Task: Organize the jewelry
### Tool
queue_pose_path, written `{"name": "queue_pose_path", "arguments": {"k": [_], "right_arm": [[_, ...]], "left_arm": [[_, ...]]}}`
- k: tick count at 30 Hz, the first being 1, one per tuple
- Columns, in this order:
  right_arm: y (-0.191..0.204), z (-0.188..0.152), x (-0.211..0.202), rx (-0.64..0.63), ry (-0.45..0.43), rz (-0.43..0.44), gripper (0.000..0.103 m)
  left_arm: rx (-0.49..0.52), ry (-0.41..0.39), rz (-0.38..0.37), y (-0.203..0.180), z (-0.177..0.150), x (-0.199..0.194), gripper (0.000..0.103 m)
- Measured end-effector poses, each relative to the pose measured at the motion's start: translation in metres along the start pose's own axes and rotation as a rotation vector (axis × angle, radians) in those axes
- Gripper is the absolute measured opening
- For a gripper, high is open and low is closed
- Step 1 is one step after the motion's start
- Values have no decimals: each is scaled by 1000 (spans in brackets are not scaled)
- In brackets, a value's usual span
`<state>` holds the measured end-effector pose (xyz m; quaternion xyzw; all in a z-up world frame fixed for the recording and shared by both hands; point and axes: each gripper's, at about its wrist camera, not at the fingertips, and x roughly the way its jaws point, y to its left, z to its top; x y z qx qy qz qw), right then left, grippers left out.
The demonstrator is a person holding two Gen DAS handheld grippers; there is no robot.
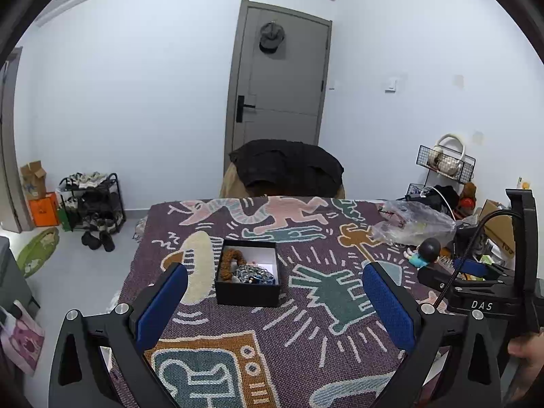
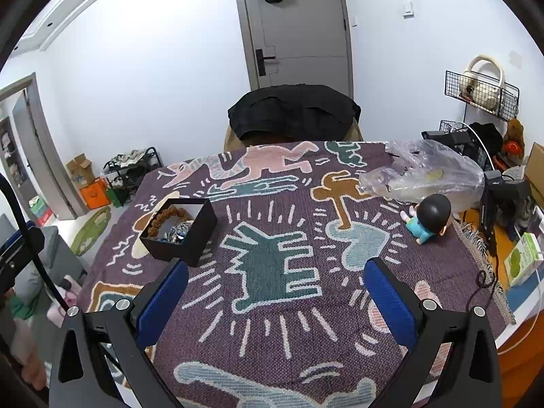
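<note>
Item 1, nearest: left gripper (image 1: 274,297), blue-padded fingers (image 1: 162,302) spread wide, nothing between them, held above the patterned woven cloth (image 1: 306,340) that covered the worktop.

Item 2: right gripper (image 2: 275,292), its fingers (image 2: 391,301) likewise wide apart and empty, poised over the green figure woven into the cloth. In the left wrist view the right gripper's black body showed at the far right edge, beside a hand (image 1: 525,350).

Item 3, the task's thing: black open box (image 1: 247,273), square, lidless, resting on the cloth. It held a brown beaded bracelet (image 1: 228,263) along its left inner wall and a heap of blue-and-silver jewelry (image 1: 253,275) toward its near side; the individual pieces in the heap were too small to tell apart. From the left gripper the box lay straight ahead, just left of the midline between the fingers. From the right gripper it lay ahead and well off to the left (image 2: 180,233), outside the fingers' span. Judgement: the left gripper was the nearer and better aligned for reaching into the box. No loose jewelry could be seen on the cloth.

Item 4, farther right: small doll with black hair and blue shirt (image 2: 429,216), seated on the cloth, well apart from the box.

Item 5: crumpled clear plastic bag (image 2: 428,173), beyond the doll.

Item 6, farthest: chair draped in a dark garment (image 2: 294,112), grey door (image 2: 295,27) behind it.
</note>
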<state>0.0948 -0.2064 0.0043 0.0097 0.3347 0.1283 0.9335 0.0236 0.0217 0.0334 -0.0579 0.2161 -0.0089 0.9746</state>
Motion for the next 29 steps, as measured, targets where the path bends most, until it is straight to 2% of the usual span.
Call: {"name": "queue_pose_path", "arguments": {"k": [15,29], "right_arm": [[2,-3,3,-10,-1,-21,103],[13,-2,-2,-42,-27,-53,103]], "left_arm": [[2,26,6,-2,-1,10,103],[31,19,1,-2,-8,6,103]]}}
